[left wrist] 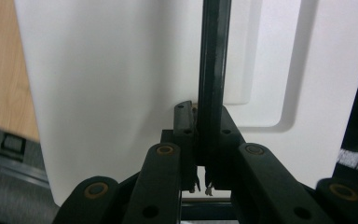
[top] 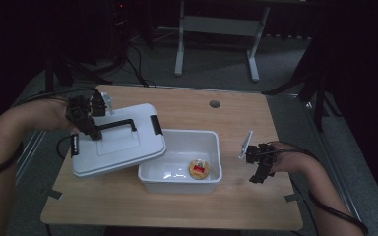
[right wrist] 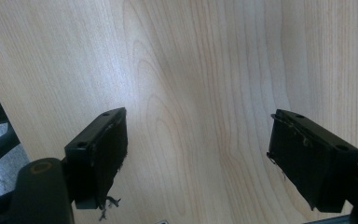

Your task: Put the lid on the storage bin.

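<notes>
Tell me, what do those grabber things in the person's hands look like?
Both are black. The left gripper has linked bars with brass-coloured rivets, and a black cable trailing off. The right gripper has two flat, blocky black pads with frayed edges, a pale grey plate on top, and a black cable along the bare forearm.

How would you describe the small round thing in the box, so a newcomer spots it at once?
Start at the wooden table, then the open white box at its middle. On the box's floor, toward its front right corner, lies a small round yellow item with a red centre, the one coloured thing against white plastic.
</notes>
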Demonstrator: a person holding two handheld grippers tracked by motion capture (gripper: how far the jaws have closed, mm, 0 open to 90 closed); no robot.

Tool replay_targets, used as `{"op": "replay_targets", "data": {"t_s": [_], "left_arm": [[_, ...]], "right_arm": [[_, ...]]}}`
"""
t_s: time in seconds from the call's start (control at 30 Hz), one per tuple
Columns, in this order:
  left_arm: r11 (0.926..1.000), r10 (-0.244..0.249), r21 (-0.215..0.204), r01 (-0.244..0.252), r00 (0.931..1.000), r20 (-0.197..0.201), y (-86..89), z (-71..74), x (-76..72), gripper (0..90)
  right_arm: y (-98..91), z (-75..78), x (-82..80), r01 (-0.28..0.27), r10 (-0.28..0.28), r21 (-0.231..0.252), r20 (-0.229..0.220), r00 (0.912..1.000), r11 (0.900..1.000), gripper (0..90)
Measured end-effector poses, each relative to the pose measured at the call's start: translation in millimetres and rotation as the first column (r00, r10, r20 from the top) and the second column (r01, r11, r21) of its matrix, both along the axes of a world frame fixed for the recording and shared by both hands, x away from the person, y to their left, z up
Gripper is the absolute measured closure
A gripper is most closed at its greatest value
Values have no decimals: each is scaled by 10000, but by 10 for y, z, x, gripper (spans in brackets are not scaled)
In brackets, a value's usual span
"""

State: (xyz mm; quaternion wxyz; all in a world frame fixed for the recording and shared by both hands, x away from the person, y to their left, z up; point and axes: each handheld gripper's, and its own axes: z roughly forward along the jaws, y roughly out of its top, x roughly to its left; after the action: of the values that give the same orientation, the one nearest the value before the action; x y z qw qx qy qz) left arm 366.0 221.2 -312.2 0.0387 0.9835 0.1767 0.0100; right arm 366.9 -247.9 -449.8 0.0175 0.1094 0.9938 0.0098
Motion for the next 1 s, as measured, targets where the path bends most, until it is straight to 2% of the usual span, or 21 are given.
{"op": "replay_targets", "data": {"t_s": [0.23, 0.27, 0.43, 0.57, 0.8, 1.0], "left_arm": [[9980, -632, 38, 632, 9980, -10, -341, 45, 72, 837], [9971, -765, 36, 765, 9970, 86, -389, 52, 79, 837], [9915, -1292, 126, 1292, 9916, 4, -626, 50, 119, 837], [9881, -1537, -41, 1537, 9881, 30, -796, 44, 158, 837], [9748, -2229, 136, 2227, 9748, 77, -1137, 6, 203, 837], [9663, -2570, 119, 2570, 9664, 3, -1355, -39, 234, 837]], "right_arm": [[-30, 8, -5, 16, -16, -44, 85, 10000, 10000, 190], [-35, 12, -6, 32, -32, -15, 79, 10000, 10000, 190], [-47, 19, -12, 15, -15, -39, 116, 9999, 10000, 190], [-62, 24, -15, 57, -58, 24, 126, 9999, 10000, 190], [-79, 20, -23, 52, -52, -11, 92, 9999, 10000, 190], [-99, 15, -27, 75, -75, -14, 91, 9999, 10000, 190]]}}
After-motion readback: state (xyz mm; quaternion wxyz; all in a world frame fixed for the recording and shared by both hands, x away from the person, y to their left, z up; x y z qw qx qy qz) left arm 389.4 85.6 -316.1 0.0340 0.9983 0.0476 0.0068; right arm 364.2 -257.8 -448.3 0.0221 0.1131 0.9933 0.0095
